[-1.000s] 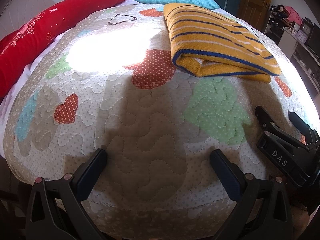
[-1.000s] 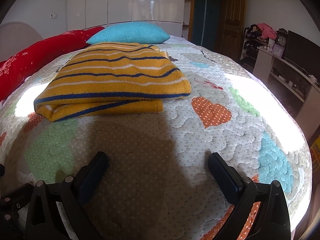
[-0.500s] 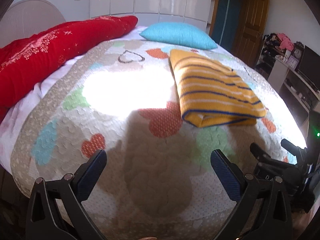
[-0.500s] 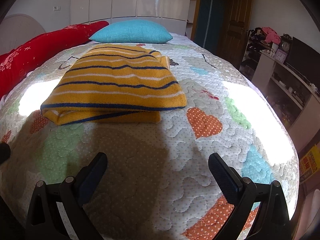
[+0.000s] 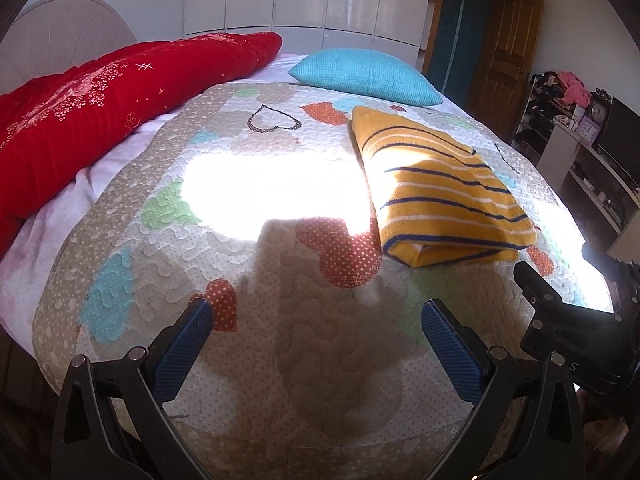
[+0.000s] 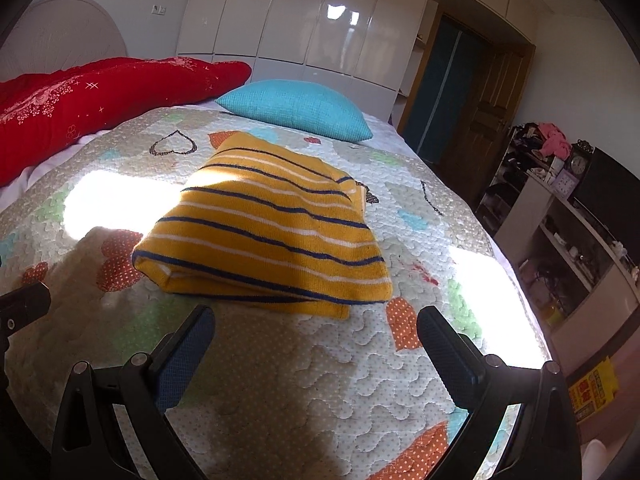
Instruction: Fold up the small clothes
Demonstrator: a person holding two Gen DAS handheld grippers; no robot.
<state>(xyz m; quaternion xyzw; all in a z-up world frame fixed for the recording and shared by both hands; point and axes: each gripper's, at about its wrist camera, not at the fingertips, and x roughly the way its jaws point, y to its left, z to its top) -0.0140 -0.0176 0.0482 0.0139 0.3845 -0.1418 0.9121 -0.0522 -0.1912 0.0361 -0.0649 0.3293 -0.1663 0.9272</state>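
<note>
Compared to a second ago both grippers have pulled back and tilted up, so way more of the room shows now: the white wardrobe doors and the wooden door fill the top of both views, and the striped sweater [image 5: 444,188] looks smaller and further off than it did.

The sweater is mustard yellow with thin navy and white stripes, folded into a thick, neat rectangle with the layered fold edge facing the cameras. It lies flat on the heart-patterned quilt [image 5: 280,360]. In the left wrist view it's in the right middle of the frame; in the right wrist view [image 6: 264,228] it's dead centre.

The left gripper [image 5: 316,332] has its blue pads spread wide with nothing between them, hovering over bare quilt at the bottom, and the sweater is well up and to the right of it. The right gripper [image 6: 316,332] is also spread wide and empty, with the sweater's near edge just above the gap between its fingers, not touching.

A teal pillow [image 6: 296,110] and a red duvet [image 5: 100,108] lie behind the sweater, upper left.
</note>
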